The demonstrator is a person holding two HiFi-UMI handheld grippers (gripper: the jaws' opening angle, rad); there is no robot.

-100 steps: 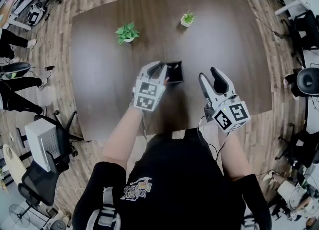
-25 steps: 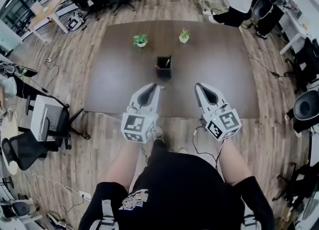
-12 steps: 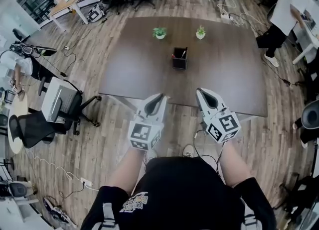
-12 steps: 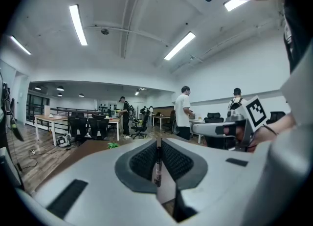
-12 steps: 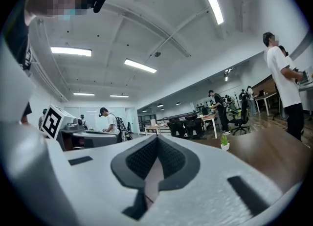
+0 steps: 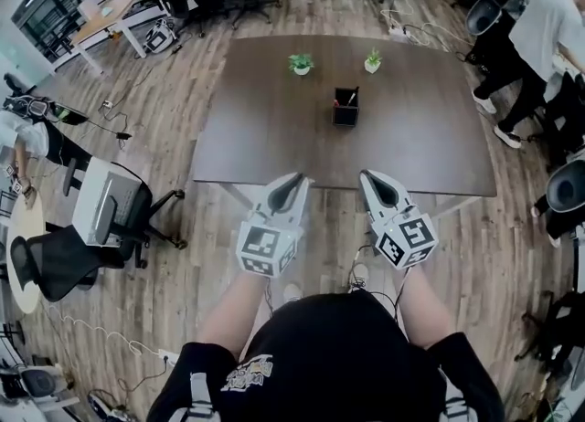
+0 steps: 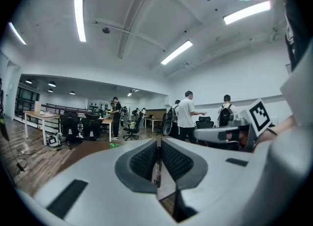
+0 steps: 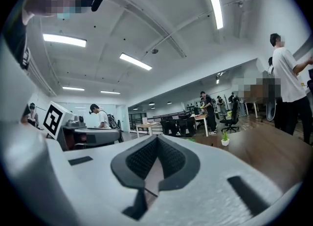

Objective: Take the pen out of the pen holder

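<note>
Left gripper (image 6: 294, 180) jaws pinch a thin pen (image 7: 157, 161) well away from the pen holder (image 6: 345, 110) on the surface (image 6: 274, 128), right gripper (image 6: 372, 178) jaws pressed together, empty; risk: pen slips from the light pinch, drops to floor (image 6: 512, 256).

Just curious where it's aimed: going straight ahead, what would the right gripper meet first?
Probably the pen holder on the table; the right gripper points roughly toward it, but height is unclear, so it might pass above.

Wood floor (image 6: 183, 320), dark table (image 6: 274, 119), ceiling strip lights (image 7: 79, 19).
</note>
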